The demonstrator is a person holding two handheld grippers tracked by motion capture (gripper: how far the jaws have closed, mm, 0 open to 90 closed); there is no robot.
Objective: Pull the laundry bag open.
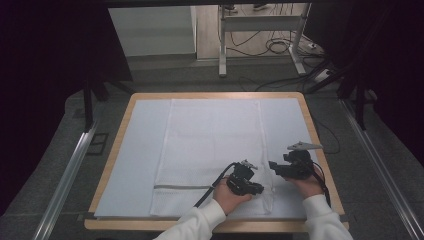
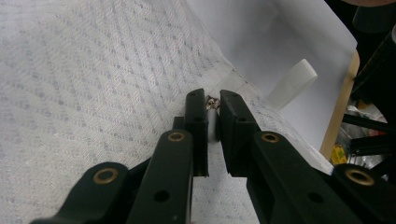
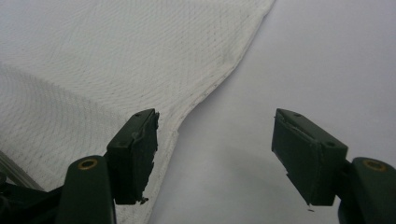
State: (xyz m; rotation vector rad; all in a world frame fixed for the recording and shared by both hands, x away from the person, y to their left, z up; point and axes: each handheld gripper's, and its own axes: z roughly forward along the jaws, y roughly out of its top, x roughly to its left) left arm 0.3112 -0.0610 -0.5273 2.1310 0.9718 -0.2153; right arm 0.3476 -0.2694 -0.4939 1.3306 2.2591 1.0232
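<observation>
- Lying flat on a pale sheet (image 1: 135, 150) that covers a wooden-rimmed table (image 1: 311, 125), a white woven towel (image 1: 210, 140) stretches from the far edge of the table toward the person.
- A grey stripe (image 1: 180, 187) crosses the towel near its near end.
- The left gripper (image 1: 248, 186) sits on the towel's near right corner; in the left gripper view its black jaws are drawn almost together, pinching a small fold of the towel (image 2: 212, 119) between the pads.
- The right gripper (image 1: 285, 169) rests just beside the towel's right edge, close to the left gripper. In the right gripper view its jaws are spread wide, one jaw over the towel's hem (image 3: 201, 95), the other over bare sheet, with nothing between them.
- A grey three-cornered plate (image 1: 304, 146) tops the right gripper, and a black cable (image 1: 215, 185) trails from the left gripper across the towel.
- Both hands wear white sleeves (image 1: 200, 222) that enter from the near edge.
- A small white ribbed tab (image 2: 292, 84) lies on the sheet past the towel's corner in the left gripper view.
- Nothing stands on the rest of the towel.
- Grey carpeted floor (image 1: 60, 150) surrounds the table, with metal rails (image 1: 65, 175) on both sides.
- Beyond the table stand the legs of a desk (image 1: 222, 45), and loose cables (image 1: 275, 47) lie on the floor.
- Dark curtains (image 1: 45, 50) close off both sides of the room.
</observation>
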